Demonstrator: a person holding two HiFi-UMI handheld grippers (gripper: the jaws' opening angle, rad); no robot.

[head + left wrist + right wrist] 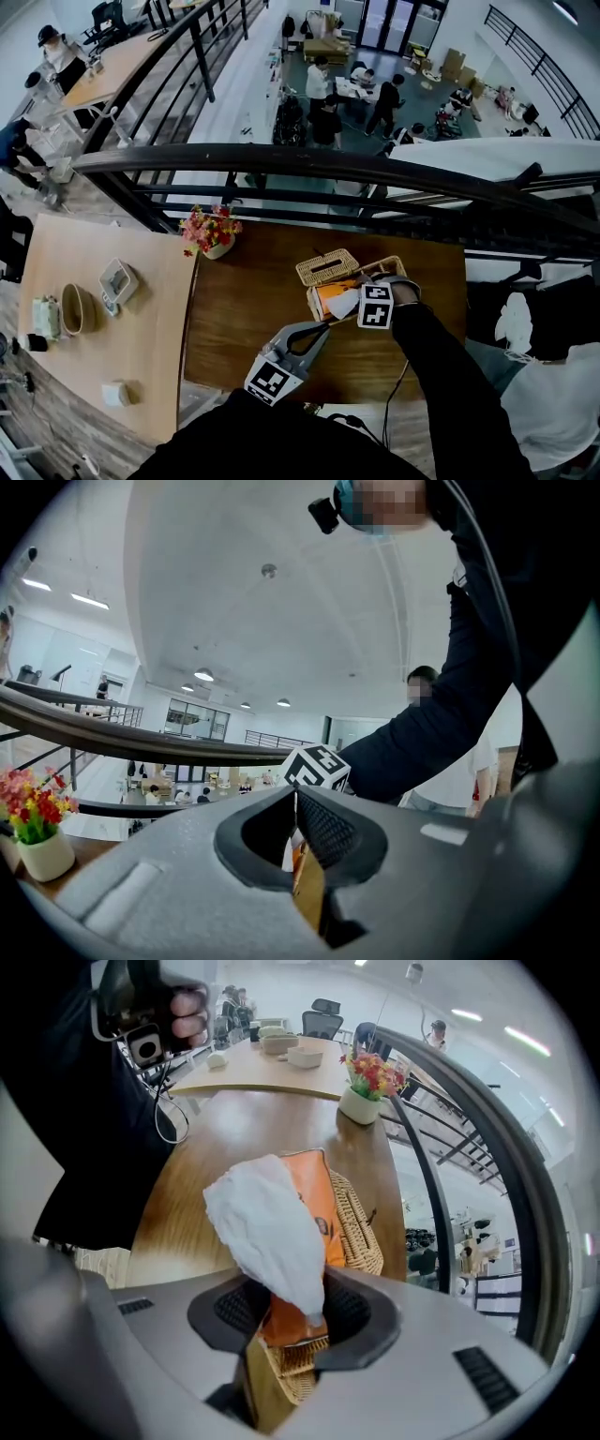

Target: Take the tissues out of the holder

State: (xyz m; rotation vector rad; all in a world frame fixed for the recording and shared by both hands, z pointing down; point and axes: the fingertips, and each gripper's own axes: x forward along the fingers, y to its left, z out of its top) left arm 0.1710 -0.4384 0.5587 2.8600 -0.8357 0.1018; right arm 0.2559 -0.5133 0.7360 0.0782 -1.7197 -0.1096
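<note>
The right tool (pixel 295 1312) stands about half open, its ribbed black pads clamped on the lower end of the orange tissue pack (pixel 314 1194). The pack stands up out of the wicker holder (pixel 361 1232). A soft, crumpled white tissue (pixel 267 1227) sticks out of the glossy wrapper and droops over the jaws.

The left tool (pixel 298 832) is almost closed. It pinches a thin tan edge that looks like the holder's wall, with a sliver of orange behind it.

In the head view the holder is a rectangular woven basket at centre right. It sits on the dark, smooth wooden worktop (pixel 253 309), close to that worktop's upper edge. The holder's flat woven lid (pixel 326 267), with a slot in it, lies just to its upper left.

A small pale pot of red and pink flowers (pixel 212 234) stands at the worktop's upper left corner, well apart from the holder. Bare wood lies open to the left of the holder and below it. A dark curved railing (pixel 281 161) runs across the frame just beyond the upper edge.
</note>
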